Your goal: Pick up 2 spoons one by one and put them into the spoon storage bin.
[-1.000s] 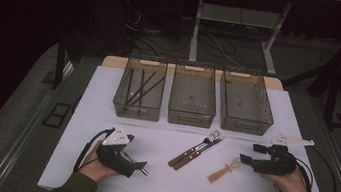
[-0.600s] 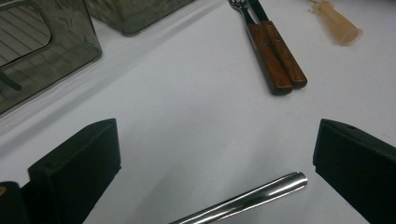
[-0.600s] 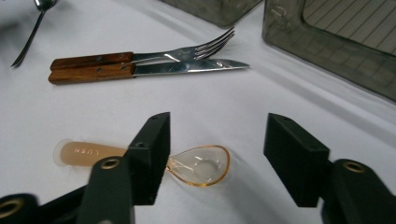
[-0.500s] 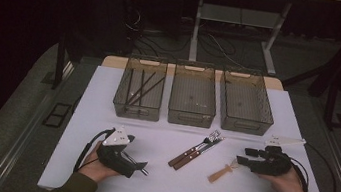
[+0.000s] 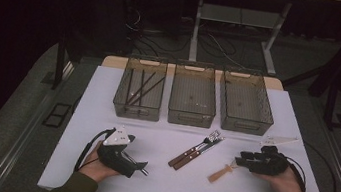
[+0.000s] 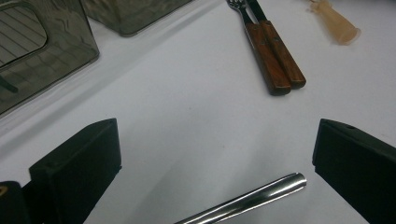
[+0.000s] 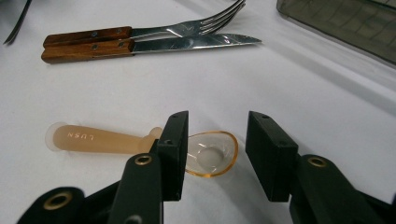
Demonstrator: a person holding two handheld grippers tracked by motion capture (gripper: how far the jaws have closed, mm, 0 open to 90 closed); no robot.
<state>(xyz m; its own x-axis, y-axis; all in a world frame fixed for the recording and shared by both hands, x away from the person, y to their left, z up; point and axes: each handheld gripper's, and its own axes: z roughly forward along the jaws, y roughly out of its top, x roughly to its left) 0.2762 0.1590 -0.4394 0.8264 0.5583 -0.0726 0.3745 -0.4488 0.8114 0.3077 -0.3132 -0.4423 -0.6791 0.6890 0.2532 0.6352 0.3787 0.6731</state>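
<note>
The left gripper (image 5: 140, 168) rests low on the white table (image 5: 108, 92), held in the person's left hand (image 5: 95, 166), its jaws spread wide with nothing between them. In the left gripper view a shiny metal rod (image 6: 247, 199) lies on the table just ahead of the jaws, and the leftmost bin (image 5: 139, 93), holding dark sticks, stands well beyond.

Between the two grippers lie a wooden-handled fork (image 5: 194, 150) and a wooden-handled knife (image 5: 199, 153), side by side and touching, handles towards the left gripper. The middle bin (image 5: 192, 99) stands beyond them.

Next comes the small orange spoon (image 7: 140, 142), whose handle reads "LUSN" in raised letters as seen from the right gripper view. Its clear bowl lies in the gap of the right gripper (image 7: 217, 156), whose jaws are parted on either side of the bowl and not clamped on it. The right hand (image 5: 283, 181) holds that gripper near the table, with the rightmost bin (image 5: 246, 102) beyond it.
</note>
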